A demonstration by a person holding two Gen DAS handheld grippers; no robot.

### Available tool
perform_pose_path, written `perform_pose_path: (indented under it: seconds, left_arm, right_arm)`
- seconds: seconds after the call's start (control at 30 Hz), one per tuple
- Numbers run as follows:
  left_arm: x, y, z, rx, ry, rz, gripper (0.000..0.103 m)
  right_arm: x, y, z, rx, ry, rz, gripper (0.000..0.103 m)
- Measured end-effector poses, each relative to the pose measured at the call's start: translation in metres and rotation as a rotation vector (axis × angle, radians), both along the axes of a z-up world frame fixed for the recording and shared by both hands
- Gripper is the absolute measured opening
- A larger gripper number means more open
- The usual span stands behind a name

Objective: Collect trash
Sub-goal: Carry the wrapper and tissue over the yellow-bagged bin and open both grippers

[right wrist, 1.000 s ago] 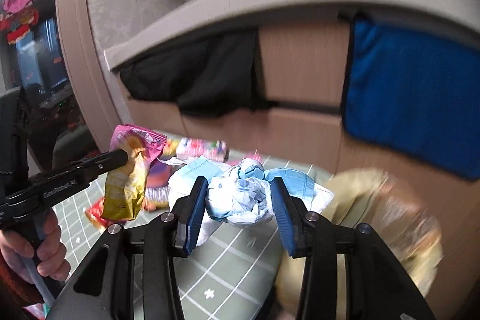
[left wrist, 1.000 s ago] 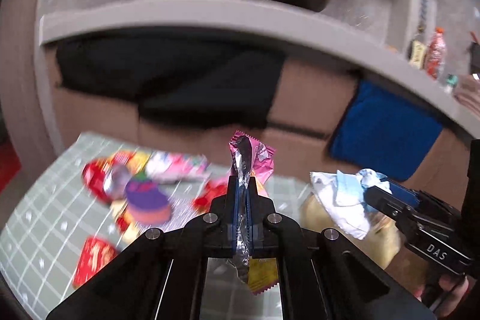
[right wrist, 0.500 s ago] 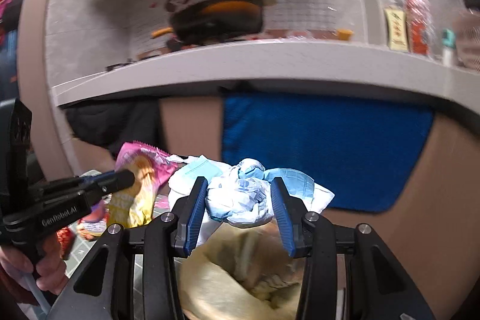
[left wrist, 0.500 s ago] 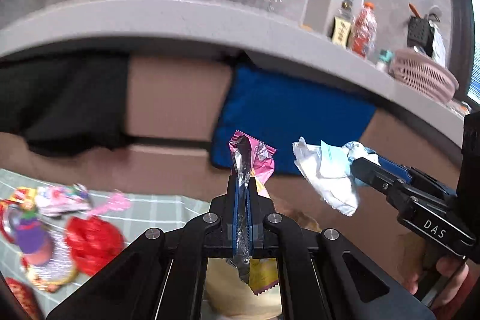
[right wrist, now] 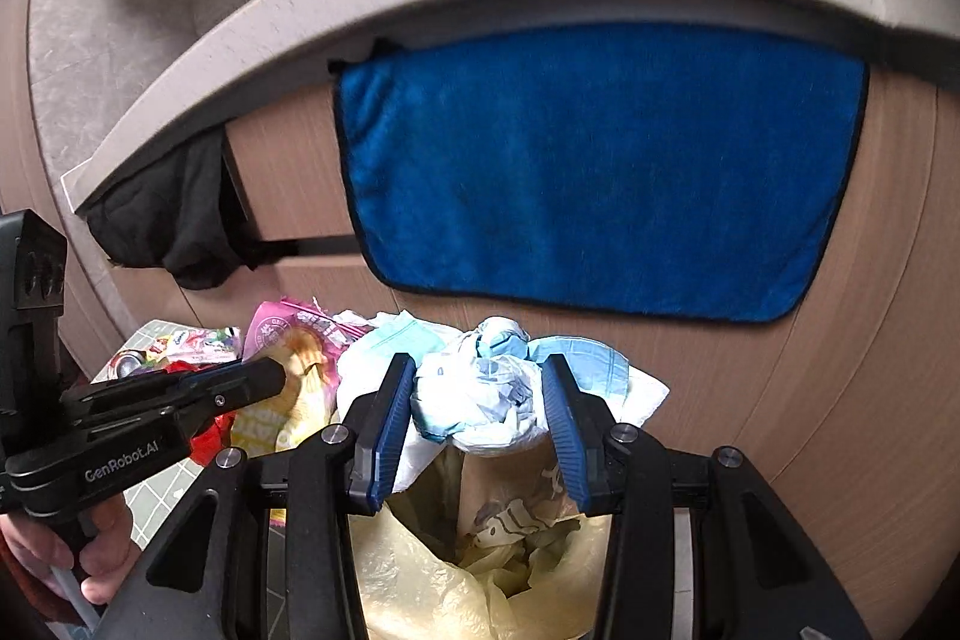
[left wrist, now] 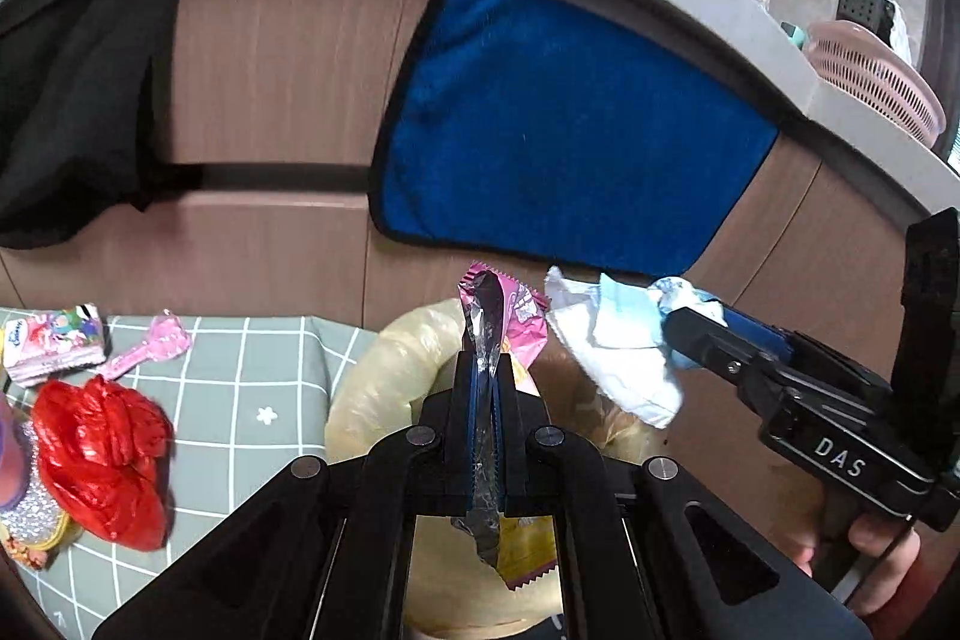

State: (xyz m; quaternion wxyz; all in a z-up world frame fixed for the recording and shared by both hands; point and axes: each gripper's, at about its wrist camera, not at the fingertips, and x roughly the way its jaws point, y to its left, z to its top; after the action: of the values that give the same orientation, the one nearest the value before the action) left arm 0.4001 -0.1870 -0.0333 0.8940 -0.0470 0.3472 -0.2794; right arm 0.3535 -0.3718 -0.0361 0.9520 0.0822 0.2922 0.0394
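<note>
- Pink foil — a flattened snack wrapper (left wrist: 503, 334) — is pinched edge-on between the jaws of the left gripper (left wrist: 483, 394), which are closed to a thin slit on it; its yellow lower end hangs below them.
- White-and-pale-blue crumpled tissue wad (right wrist: 480, 388) sits clamped between the blue pads of the right gripper (right wrist: 477, 400), the jaws held partly apart by its bulk.
- Both loads hang side by side, near each other but not touching as far as the views show, above the open mouth of the yellowish trash bag (right wrist: 420, 580), which already has crumpled scraps inside.
- Beside the bag, on the table (left wrist: 252, 376) with its green checked cloth, litter is left: a red crumpled wrapper (left wrist: 102, 454), a pink printed packet (left wrist: 57, 343), a small pink plastic piece (left wrist: 153, 349) and some purple and glittery bits at the left edge.
- Behind hang a blue towel (left wrist: 558, 136) and a dark cloth (left wrist: 72, 100) on the cabinet front.
- Judgement: the task is partway — two pieces look ready to drop once the jaws open over the bag, and several more pickups from the table remain.
</note>
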Motion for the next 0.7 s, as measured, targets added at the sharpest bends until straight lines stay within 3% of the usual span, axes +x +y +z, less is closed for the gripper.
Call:
perform_pose_path:
  seconds: [0.2,0.27,0.37,0.53,0.7]
  left_arm:
    - [0.016,-0.002,-0.02,-0.05,0.088,-0.056,0.011]
    - [0.019,0.0,-0.025,-0.065,0.106,-0.065,0.025]
    - [0.021,0.007,-0.028,-0.067,0.102,-0.01,0.032]
    - [0.023,0.03,-0.029,-0.1,0.144,0.041,0.032]
    - [0.004,0.062,-0.015,-0.068,0.07,0.161,0.032]
  right_arm:
    - [0.008,-0.007,-0.017,0.031,0.032,-0.02,0.044]
    - [0.013,-0.007,-0.023,0.053,0.05,-0.008,0.046]
    - [0.021,-0.009,-0.039,0.094,0.09,0.01,0.048]
    - [0.027,-0.006,-0.058,0.106,0.138,-0.008,0.048]
    - [0.024,0.002,-0.058,0.097,0.141,-0.005,0.048]
